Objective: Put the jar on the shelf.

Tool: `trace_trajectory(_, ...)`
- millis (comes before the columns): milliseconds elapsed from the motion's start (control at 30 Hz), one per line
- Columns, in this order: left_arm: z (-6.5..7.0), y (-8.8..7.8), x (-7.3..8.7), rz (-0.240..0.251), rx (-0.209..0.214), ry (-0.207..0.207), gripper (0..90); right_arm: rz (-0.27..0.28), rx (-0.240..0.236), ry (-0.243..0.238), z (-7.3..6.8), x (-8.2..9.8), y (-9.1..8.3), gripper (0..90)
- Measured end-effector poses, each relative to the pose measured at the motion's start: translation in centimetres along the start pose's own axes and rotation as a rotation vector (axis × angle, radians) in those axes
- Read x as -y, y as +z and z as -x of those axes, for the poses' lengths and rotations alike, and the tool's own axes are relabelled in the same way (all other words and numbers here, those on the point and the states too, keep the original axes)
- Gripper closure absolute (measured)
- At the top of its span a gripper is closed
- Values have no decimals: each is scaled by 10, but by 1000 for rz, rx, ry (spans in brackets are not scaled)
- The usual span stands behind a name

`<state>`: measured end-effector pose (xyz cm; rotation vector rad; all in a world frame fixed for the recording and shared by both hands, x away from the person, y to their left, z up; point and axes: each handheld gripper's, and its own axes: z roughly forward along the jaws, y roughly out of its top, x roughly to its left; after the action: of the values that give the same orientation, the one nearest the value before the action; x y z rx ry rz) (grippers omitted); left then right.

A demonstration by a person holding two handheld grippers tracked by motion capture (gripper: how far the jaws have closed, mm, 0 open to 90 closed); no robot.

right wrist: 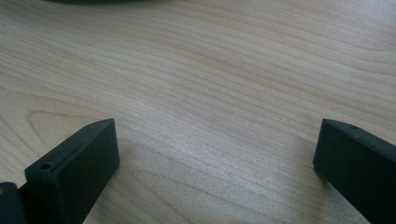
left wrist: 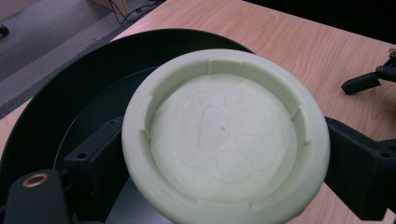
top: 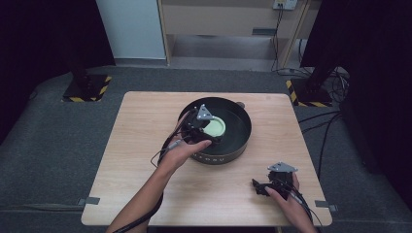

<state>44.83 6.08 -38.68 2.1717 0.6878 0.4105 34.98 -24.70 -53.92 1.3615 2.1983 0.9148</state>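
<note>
Lid (left wrist: 224,140) clamped in left gripper (top: 206,127) over black pan (top: 238,141); keep it level. Right gripper (top: 265,187) rests wide open on table (top: 145,145).

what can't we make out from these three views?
- Lettering on the black tub wall, high view: too small, partly behind the left hand.
- Underside of the green dish, left gripper view: faces away from the camera.
- Tub floor under the dish: covered by the dish and the left tongs.
- Small object at the tub's far rim, high view: mostly hidden by the rim.
- Right tongs, right gripper view: jaws cut off by the frame's edges.
</note>
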Motion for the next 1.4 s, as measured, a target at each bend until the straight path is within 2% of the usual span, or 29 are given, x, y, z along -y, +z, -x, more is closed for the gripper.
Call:
trace_trajectory(167,-3,5,2,-8,-3,-9,99,0,0,0,0,0,0,3)
trace_trajectory(400,-6,18,13,-30,-1,-35,98,-1,0,-1,0,0,0,3)
trace_trajectory(933,-6,44,27,-78,14,-70,98,-1,0,0,0,0,0,3)
trace_trajectory(967,-6,47,30,-78,22,-81,98,-1,0,0,0,0,0,3)
trace_trajectory(1400,-4,58,35,-96,27,-95,98,0,0,-1,0,0,0,4)
